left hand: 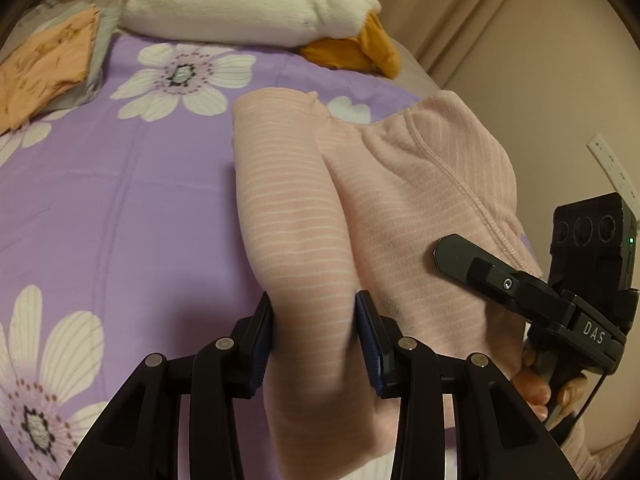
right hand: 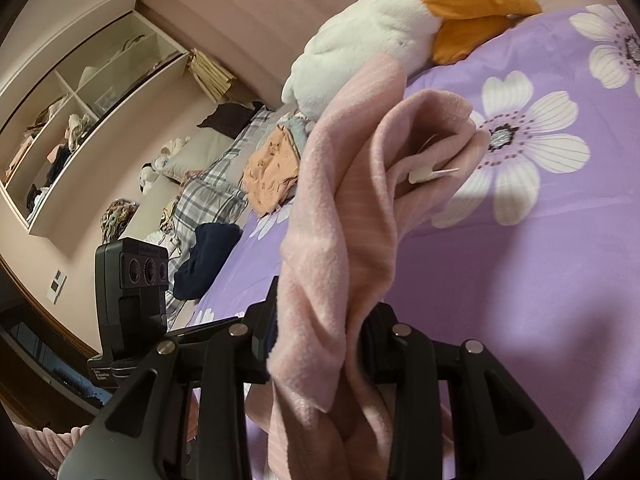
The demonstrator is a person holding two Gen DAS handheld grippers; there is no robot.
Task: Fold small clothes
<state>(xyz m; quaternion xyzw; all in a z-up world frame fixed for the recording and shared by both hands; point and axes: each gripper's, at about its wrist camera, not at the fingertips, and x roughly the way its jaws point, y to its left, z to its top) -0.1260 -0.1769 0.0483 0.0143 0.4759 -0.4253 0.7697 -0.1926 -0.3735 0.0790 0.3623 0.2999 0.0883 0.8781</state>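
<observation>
A pink striped garment (left hand: 360, 208) hangs above the purple flowered bedspread (left hand: 120, 200), held up at two places. My left gripper (left hand: 316, 340) is shut on a bunched fold of it, the blue pads pressing the cloth from both sides. In the left wrist view my right gripper (left hand: 452, 252) shows at the right edge, one black finger lying across the pink cloth, a hand below it. In the right wrist view my right gripper (right hand: 320, 336) is shut on a twisted bunch of the pink garment (right hand: 352, 200), whose white label (right hand: 428, 174) sticks out.
A white plush duck with an orange bill (left hand: 256, 4) lies at the far side of the bed. Folded orange clothes (left hand: 44, 68) rest at the far left. Plaid pillows (right hand: 212, 196), a dark garment (right hand: 208, 256) and open shelves (right hand: 80, 120) line the wall.
</observation>
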